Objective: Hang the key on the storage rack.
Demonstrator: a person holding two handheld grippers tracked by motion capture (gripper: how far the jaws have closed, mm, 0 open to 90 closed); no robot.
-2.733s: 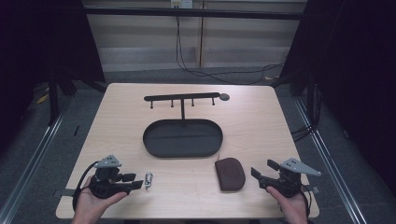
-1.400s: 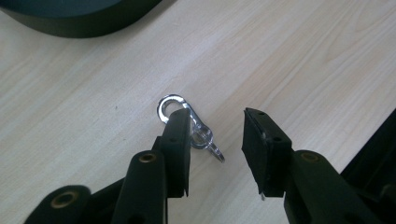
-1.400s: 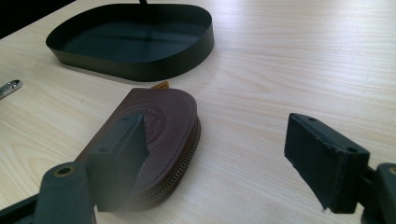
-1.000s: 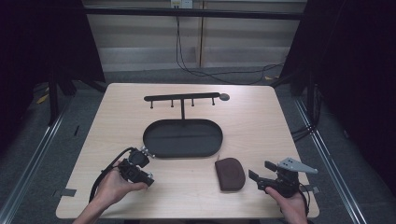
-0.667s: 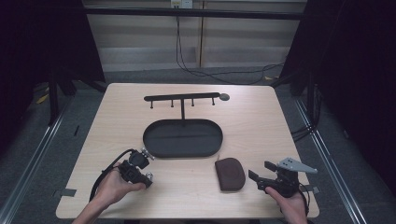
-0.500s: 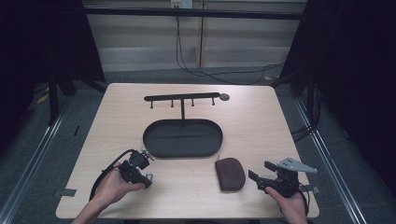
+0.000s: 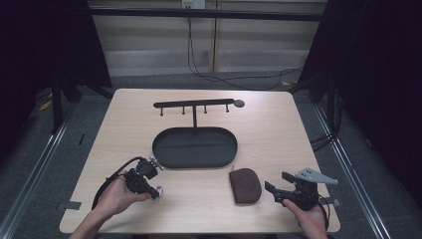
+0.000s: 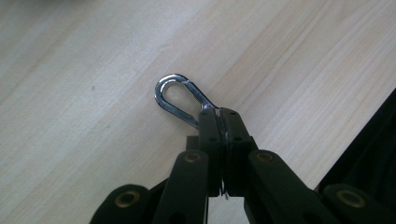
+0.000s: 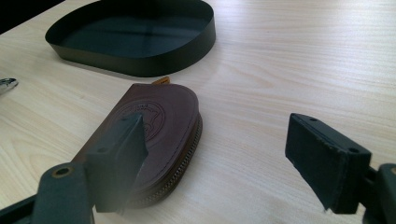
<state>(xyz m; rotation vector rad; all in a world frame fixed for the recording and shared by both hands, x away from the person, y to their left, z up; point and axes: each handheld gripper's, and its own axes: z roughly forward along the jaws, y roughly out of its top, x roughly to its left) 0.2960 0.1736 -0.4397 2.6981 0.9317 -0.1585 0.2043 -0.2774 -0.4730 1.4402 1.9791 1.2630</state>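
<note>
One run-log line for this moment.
left gripper: shut on carabiner, at table | right gripper: open, beside pouch | tray: empty

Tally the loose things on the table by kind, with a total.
Black oval tray: 1
Black hook rack: 1
Brown zip pouch: 1
Metal snap hook: 1
Total: 4

On the tabletop (image 7: 278,124), the rack (image 7: 195,105) stands behind the tray (image 7: 194,148); the pouch (image 7: 245,185) lies before it, right of the clip (image 7: 158,191).
</note>
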